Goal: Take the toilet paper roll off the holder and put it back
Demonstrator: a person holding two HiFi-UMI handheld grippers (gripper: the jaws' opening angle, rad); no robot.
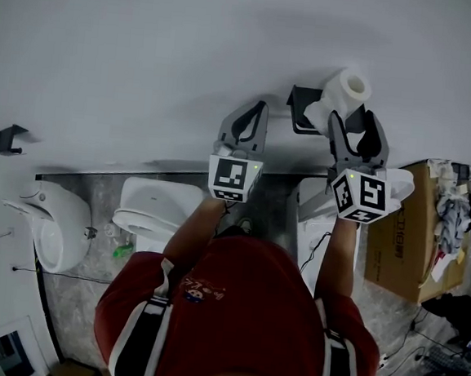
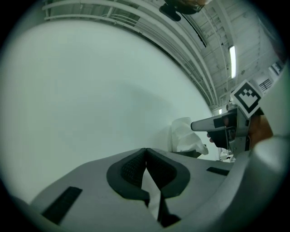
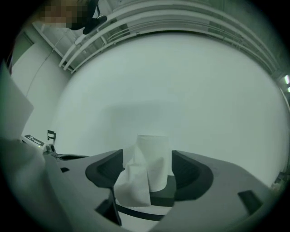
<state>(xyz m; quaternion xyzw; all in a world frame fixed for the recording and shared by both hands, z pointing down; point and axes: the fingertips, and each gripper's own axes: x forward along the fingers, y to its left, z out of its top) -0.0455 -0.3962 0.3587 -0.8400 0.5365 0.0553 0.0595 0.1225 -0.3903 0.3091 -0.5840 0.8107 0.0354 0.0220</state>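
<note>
Holder (image 1: 298, 107) partly behind toilet paper roll (image 1: 346, 90) and fingers (image 1: 336, 133) of right gripper (image 1: 352, 116)

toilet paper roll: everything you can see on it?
The toilet paper roll is white paper with a hollow core on top. It stands upright on the dark holder on the wall. A loose crumpled tail hangs down its left side. It sits between the right hand-held gripper's open jaws, which do not press it.

Left arm (image 1: 192, 232) and right arm (image 1: 338, 249) reach forward side by side, both grippers pointing ahead. The left gripper (image 1: 261, 108) has its jaws together, tips touching. The right gripper (image 1: 353, 118) has its jaws wide apart.
</note>
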